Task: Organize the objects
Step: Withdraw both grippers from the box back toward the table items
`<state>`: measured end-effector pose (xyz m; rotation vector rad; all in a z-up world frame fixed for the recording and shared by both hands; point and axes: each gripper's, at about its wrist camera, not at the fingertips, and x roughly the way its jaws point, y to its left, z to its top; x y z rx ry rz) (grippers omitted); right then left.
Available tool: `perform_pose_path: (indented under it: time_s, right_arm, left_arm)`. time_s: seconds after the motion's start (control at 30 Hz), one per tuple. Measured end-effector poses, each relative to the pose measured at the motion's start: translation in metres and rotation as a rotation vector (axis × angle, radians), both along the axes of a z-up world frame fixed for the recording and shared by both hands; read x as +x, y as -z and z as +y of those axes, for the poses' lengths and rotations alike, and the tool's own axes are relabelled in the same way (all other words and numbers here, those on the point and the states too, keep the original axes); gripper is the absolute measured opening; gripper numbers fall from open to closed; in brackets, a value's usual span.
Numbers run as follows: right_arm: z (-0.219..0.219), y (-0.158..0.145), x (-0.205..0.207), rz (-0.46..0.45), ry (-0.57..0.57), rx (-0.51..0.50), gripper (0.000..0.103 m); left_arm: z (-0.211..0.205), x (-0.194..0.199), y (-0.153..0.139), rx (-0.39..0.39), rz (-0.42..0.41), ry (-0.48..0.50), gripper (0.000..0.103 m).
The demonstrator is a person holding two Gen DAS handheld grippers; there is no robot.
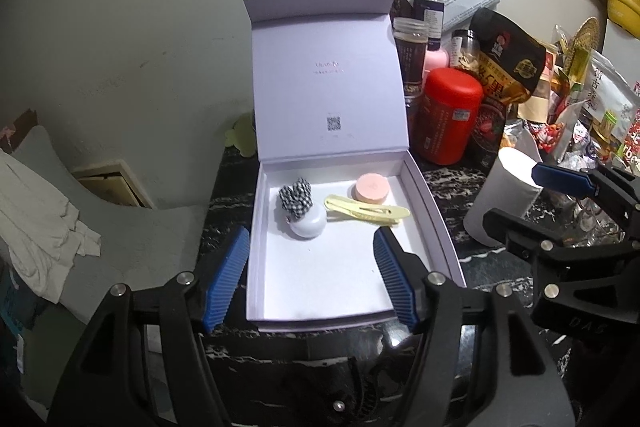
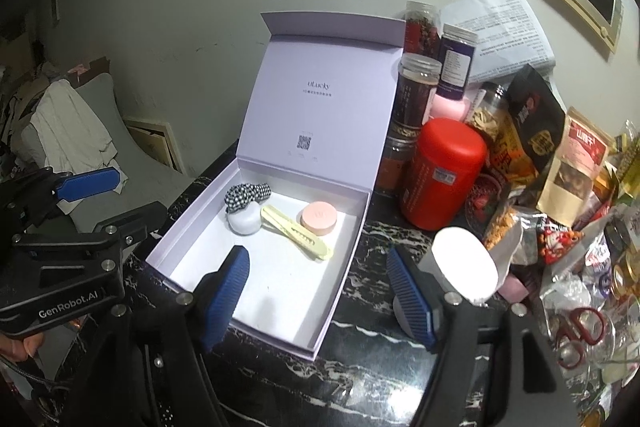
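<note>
An open lavender box (image 1: 438, 223) (image 2: 344, 267) stands on the dark marble counter, lid upright. Inside lie a checked scrunchie (image 1: 295, 197) (image 2: 244, 195), a white round case (image 1: 309, 223) (image 2: 245, 221), a yellow hair clip (image 1: 366, 211) (image 2: 296, 229) and a pink round case (image 1: 372, 188) (image 2: 319, 218). My left gripper (image 1: 312, 281) is open and empty over the box's front edge. My right gripper (image 2: 320, 297) is open and empty, its left finger over the box floor, its right finger beside a white cup.
A white cup (image 1: 504, 195) (image 2: 466, 267) stands right of the box. A red canister (image 1: 450, 115) (image 2: 440, 173), jars (image 2: 416, 87) and snack bags (image 2: 532, 131) crowd the back right. Red scissors (image 2: 580, 327) lie far right. The counter's left edge drops to a cushion (image 1: 72, 227).
</note>
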<state>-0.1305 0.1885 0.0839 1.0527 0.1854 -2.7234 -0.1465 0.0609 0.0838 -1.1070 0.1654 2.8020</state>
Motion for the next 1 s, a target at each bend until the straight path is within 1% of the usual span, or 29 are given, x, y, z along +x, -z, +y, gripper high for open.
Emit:
perform_pose_path:
  time_s: [0.13,0.3,0.43,0.57,0.87,1.0]
  right_arm:
    - [0.002,0.007,0.008,-0.010,0.002,0.001,0.073]
    - [0.002,0.019,0.013,-0.036,0.002,-0.003,0.073]
    - [0.001,0.031,0.017,-0.056,0.002,0.001,0.073]
    - [-0.002,0.042,0.020,-0.079,0.001,0.003,0.073]
    - [-0.007,0.059,0.032,-0.113,-0.009,0.008,0.073]
    - [-0.009,0.067,0.037,-0.130,-0.015,0.011,0.073]
  left_arm:
    - [0.004,0.006,0.006,-0.014,-0.008,0.004,0.064]
    - [0.004,0.013,0.017,-0.011,-0.027,-0.004,0.067]
    - [0.002,0.016,0.026,-0.007,-0.045,-0.003,0.068]
    - [0.002,0.018,0.037,-0.020,-0.071,-0.005,0.068]
    - [-0.002,0.031,0.052,-0.023,-0.095,-0.004,0.068]
    - [-0.002,0.037,0.059,-0.037,-0.104,0.000,0.068]
